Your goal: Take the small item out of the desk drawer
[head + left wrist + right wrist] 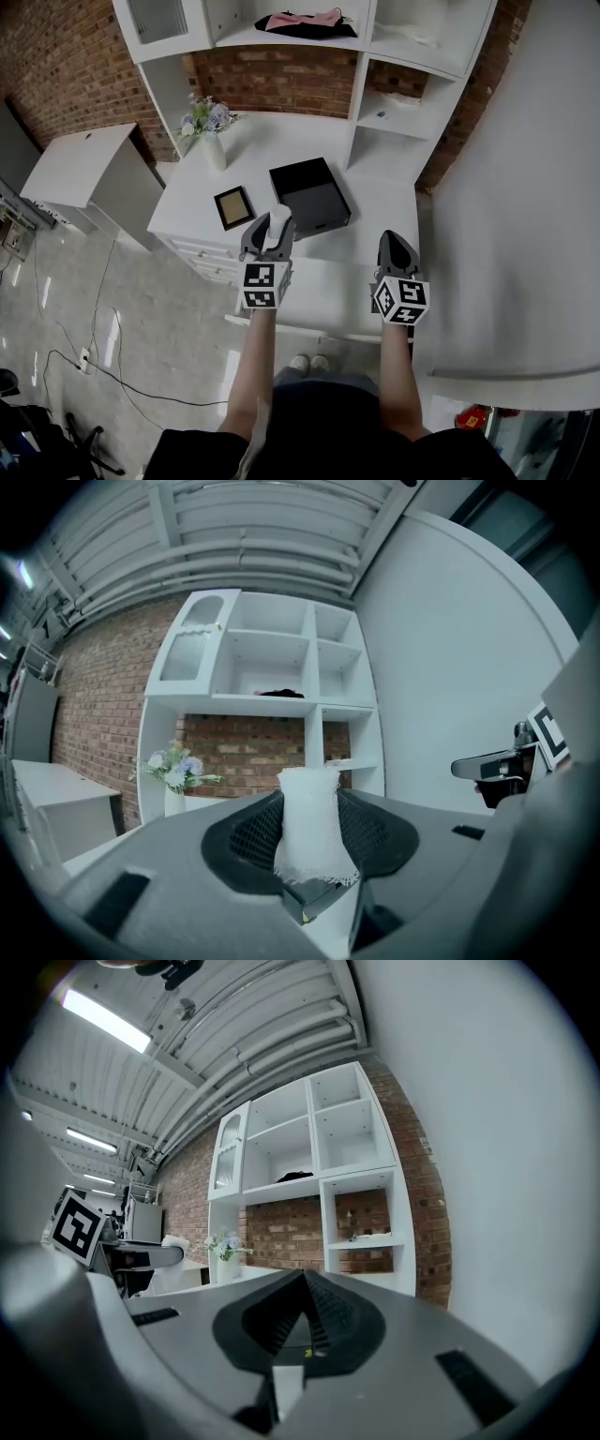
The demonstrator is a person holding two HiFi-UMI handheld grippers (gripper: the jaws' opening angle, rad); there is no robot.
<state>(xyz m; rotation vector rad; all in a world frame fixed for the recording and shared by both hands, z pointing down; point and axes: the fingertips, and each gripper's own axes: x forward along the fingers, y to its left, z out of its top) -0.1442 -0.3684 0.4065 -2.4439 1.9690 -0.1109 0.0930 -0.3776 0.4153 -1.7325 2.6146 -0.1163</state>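
Observation:
My left gripper [271, 228] is shut on a small white roll of mesh-like fabric [279, 218], held above the white desk [253, 155]. In the left gripper view the roll [308, 829] stands upright between the dark pads [246, 836], with a frayed lower edge. My right gripper [394, 246] hovers to the right of it at about the same height, its jaws closed together with nothing between them [305, 1288]. Both point level toward the shelf unit. I can't make out the desk drawer from which the item came.
On the desk stand a black box [309, 195], a small picture frame [233, 207] and a vase of flowers [208, 127]. White shelves [375, 56] rise behind against a brick wall. A white wall panel [525, 206] is close on the right. Cables lie on the floor [103, 356].

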